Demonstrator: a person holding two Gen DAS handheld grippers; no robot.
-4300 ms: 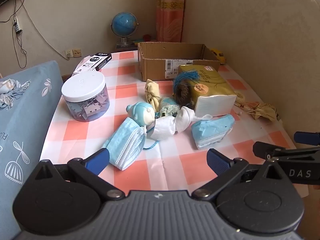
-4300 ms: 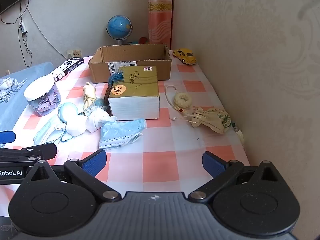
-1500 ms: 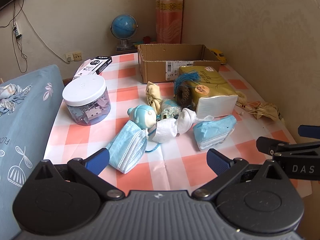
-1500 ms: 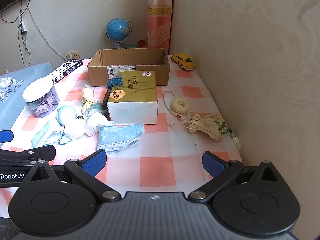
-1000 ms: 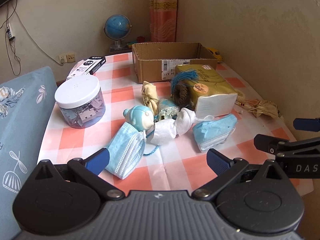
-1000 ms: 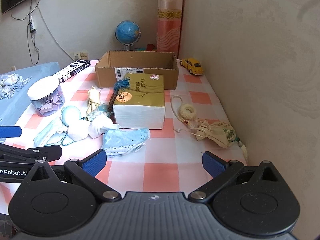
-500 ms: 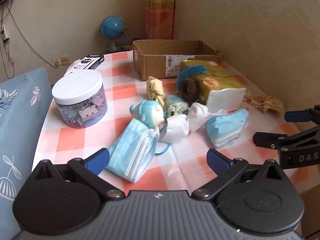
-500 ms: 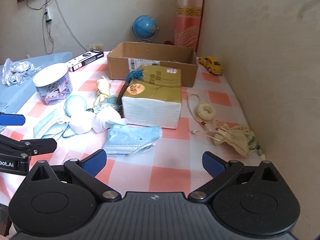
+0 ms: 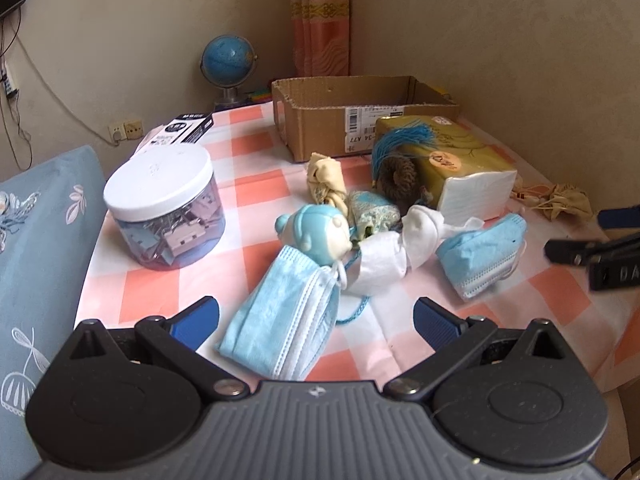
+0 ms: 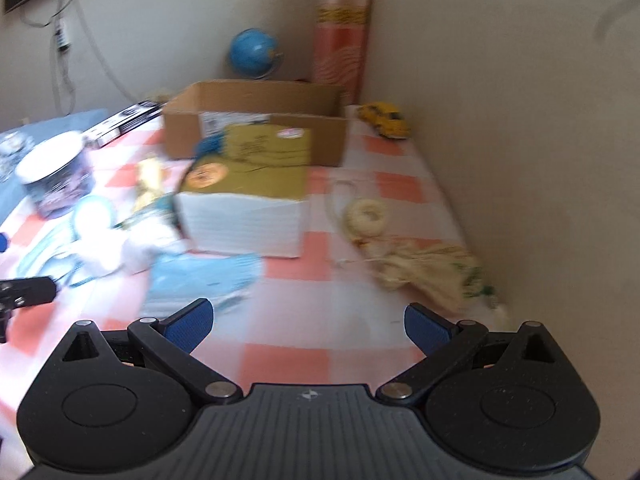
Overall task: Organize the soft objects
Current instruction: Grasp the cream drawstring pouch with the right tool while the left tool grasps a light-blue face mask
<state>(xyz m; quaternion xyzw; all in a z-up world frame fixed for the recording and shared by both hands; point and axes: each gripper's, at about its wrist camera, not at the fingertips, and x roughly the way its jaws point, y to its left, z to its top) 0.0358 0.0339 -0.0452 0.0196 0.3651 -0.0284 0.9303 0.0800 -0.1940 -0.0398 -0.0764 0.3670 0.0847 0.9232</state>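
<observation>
Meanwhile the left claw (image 9: 316, 318) is hovering wide open and holding nothing, its blue tips straddling a folded blue face mask (image 9: 282, 326) lying at the near edge of the checked counter (image 9: 256, 184). Just beyond it a blue plush toy (image 9: 316, 232), a white cloth (image 9: 400, 252) and a second blue mask (image 9: 482, 254) are lying in a loose heap — the tissue pack (image 9: 448, 160) and cardboard box (image 9: 360, 112) are sitting behind them. Likewise the right claw (image 10: 308, 326) is hanging spread apart and empty above that second mask, with a cream drawstring pouch (image 10: 432, 266) lying near the wall; this view is blurred.
</observation>
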